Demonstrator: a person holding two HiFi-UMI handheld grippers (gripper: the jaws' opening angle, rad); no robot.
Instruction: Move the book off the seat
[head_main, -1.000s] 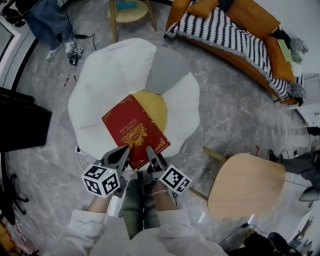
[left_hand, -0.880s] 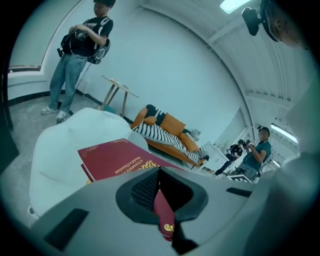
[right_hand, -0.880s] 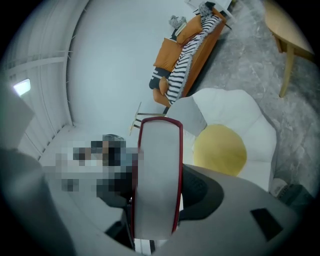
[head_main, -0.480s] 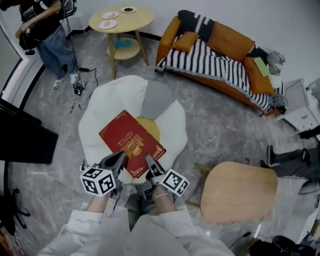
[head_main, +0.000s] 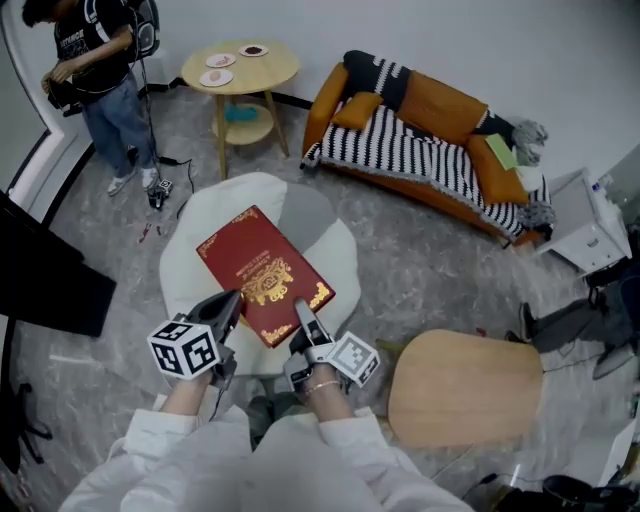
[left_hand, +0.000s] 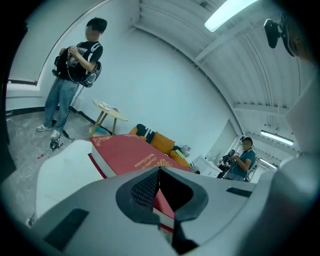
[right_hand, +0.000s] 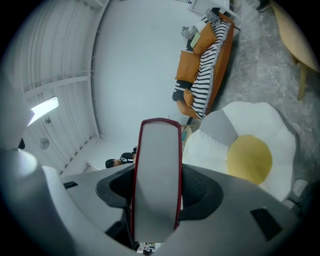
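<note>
Yellow seat centre (right_hand: 249, 159) shows only from right tongs (right_hand: 156, 187).

No text can be read. Gold lettering on the cover of the red book (head_main: 250, 258) and white print on a standing person's black shirt (head_main: 90, 45) are too small to make out.

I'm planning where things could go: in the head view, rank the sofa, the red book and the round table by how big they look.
1. sofa
2. red book, held up nearer the camera
3. round table
</note>
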